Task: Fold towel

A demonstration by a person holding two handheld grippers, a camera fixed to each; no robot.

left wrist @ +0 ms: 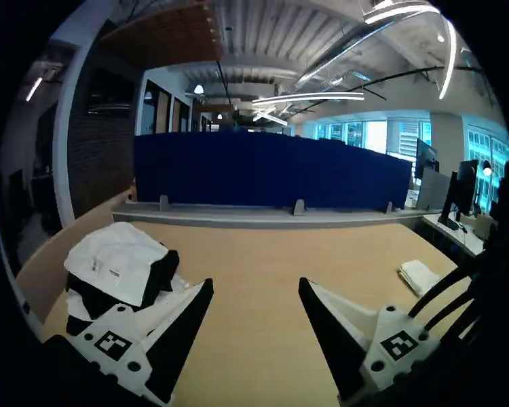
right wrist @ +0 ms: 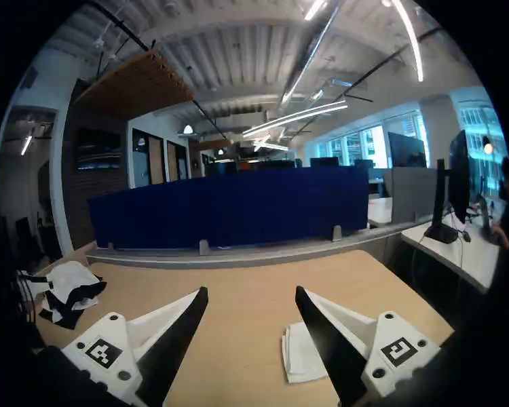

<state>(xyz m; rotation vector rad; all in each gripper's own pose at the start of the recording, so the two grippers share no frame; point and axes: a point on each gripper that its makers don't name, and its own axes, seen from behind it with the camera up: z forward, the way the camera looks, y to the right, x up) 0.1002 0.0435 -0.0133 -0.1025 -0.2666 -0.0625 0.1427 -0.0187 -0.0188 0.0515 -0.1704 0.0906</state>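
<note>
- Desk [left wrist: 268, 251] of pale wood lay across the lower half of both views, with a blue partition [left wrist: 268, 169] standing along its far edge.
- The left tool [left wrist: 255, 281] hung above the desk with its two fingers spread wide and nothing between them.
- The right tool [right wrist: 251, 289] was likewise spread apart over the desk and held nothing.
- The folded towel [right wrist: 296, 351], white, lay flat on the desk at the lower middle of the right gripper view, just beside the tool's right-hand finger and partly hidden behind it; whether they touched could not be told.
- In the left gripper view the same towel sat small at the right of the frame, near the desk's edge.
- A pile of cloth [left wrist: 122, 261], white over black and crumpled, rested on the desk at the left of the left gripper view, partly behind the left-hand finger.
- In the right gripper view that pile showed at the far left of the frame, well apart from the towel.
- A monitor [right wrist: 458, 176] stood on a neighbouring desk at the right of the right gripper view.
</note>
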